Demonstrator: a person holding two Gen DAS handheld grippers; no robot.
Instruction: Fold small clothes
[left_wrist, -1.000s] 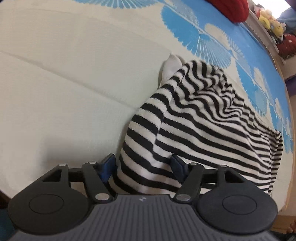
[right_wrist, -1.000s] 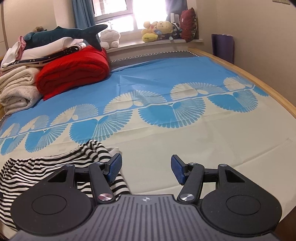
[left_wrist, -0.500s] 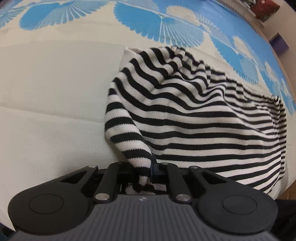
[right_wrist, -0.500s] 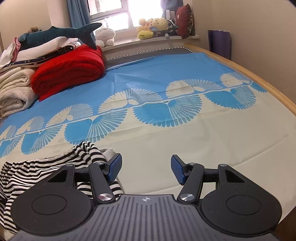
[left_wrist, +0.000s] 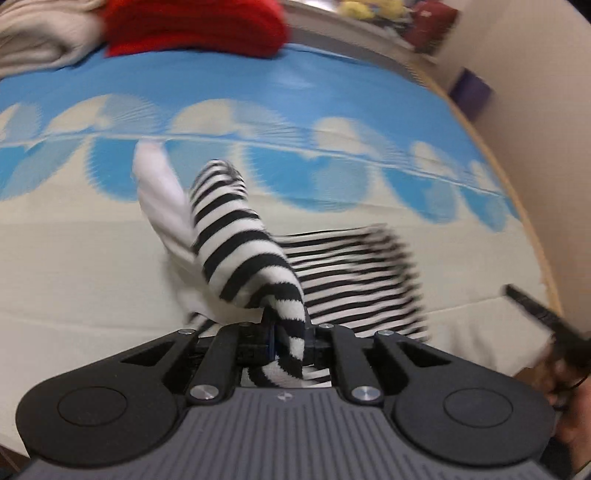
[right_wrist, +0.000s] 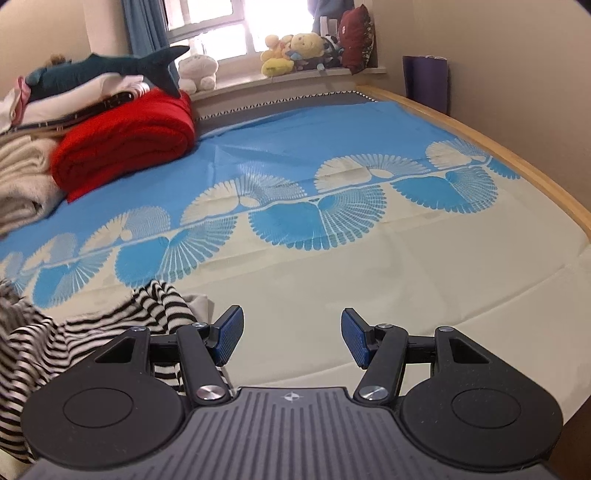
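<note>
Left jaws clamped on garment edge, mid-lift; right jaws wide and empty.

Left gripper (left_wrist: 286, 334): jaws have just been closing and are now pinched on a bunched striped fold of the garment (left_wrist: 243, 254), which rises from between the pads and trails away ahead, white inner face showing on the left side of the fold. Rest of the striped cloth lies on the bedsheet (left_wrist: 74, 266) ahead and right of the jaws, blurred. Right gripper (right_wrist: 291, 338): pads apart, nothing between them; garment heap (right_wrist: 92, 332) sits just left of its left finger, bare sheet ahead. Judgement: carry the pinched edge over in one smooth arc, keeping the grip low on the fold so it does not slip. Right jaws would do well to pin or catch the near heap before the cloth drags. Red blanket (right_wrist: 125, 140) is well beyond, no obstacle.
</note>
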